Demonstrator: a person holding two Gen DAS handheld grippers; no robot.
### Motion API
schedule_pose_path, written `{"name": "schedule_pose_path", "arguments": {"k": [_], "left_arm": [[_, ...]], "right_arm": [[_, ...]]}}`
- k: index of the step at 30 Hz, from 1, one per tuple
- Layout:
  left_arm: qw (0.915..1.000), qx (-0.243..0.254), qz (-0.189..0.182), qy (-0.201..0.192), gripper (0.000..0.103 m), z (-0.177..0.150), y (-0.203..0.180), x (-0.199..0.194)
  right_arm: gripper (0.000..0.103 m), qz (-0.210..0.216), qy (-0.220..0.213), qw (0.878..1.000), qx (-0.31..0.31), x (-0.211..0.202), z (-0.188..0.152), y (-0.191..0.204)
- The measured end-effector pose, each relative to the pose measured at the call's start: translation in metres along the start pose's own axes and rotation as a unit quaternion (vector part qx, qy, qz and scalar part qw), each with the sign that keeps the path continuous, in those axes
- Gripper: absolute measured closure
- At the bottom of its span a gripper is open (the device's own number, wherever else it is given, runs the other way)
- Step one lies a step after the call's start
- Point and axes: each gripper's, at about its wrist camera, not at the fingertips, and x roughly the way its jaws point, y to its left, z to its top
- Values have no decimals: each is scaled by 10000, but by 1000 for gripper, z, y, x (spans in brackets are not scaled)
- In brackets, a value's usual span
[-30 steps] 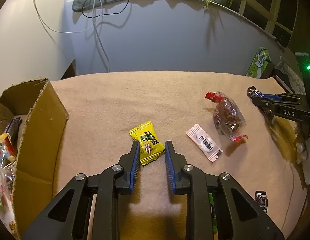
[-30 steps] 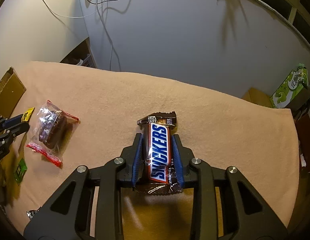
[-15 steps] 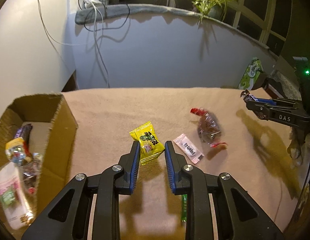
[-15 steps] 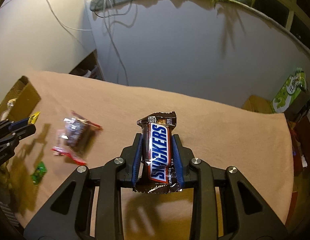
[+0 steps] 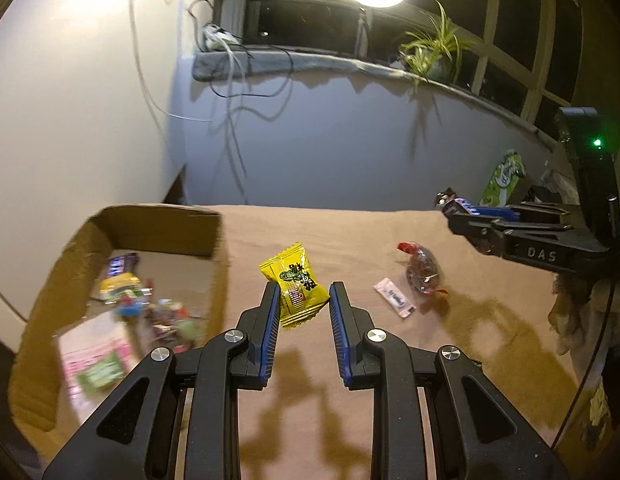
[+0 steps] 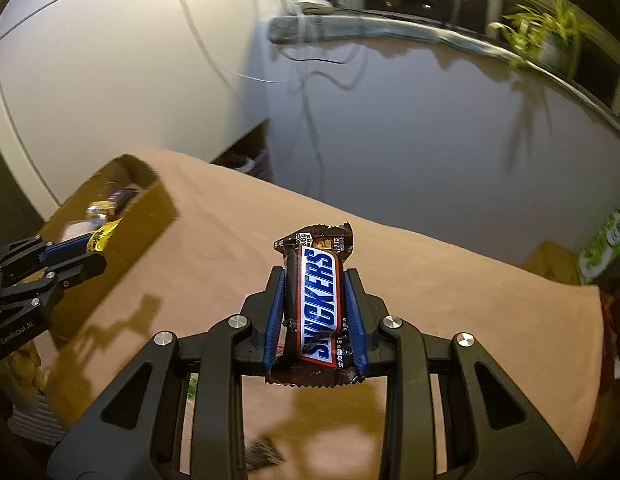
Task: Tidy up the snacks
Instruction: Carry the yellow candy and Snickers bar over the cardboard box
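My left gripper (image 5: 303,294) is shut on a yellow candy packet (image 5: 295,282) and holds it in the air beside the open cardboard box (image 5: 217,240), which has several snacks inside. My right gripper (image 6: 314,276) is shut on a Snickers bar (image 6: 318,304) and holds it above the tan table. The right gripper also shows at the right of the left wrist view (image 5: 462,216). The left gripper with the yellow packet shows at the left of the right wrist view (image 6: 95,250), near the box (image 6: 149,208).
On the tan tablecloth (image 5: 350,232) lie a clear bag of dark sweets with red ends (image 5: 422,272) and a small pink sachet (image 5: 394,298). A green carton (image 5: 504,178) stands at the far right. A wall runs behind the table.
Both grippers have risen and tilted up with their snacks. The left one has lifted the yellow packet off the table and the box has come further into view.
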Motion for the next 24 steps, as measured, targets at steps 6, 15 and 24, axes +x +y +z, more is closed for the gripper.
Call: {"name": "schedule_pose_path", "arguments": {"k": [6, 15, 24], "left_arm": [[9996, -183, 174, -118, 80, -4, 29, -17], [9980, -465, 404, -156, 80, -13, 68, -31], [9971, -524, 558, 23, 80, -20, 96, -40]], "right_arm": [[73, 325, -27, 9991, -273, 12, 14, 50], [73, 769, -8, 9948, -671, 36, 37, 118], [73, 1153, 193, 9890, -908, 60, 52, 170]]}}
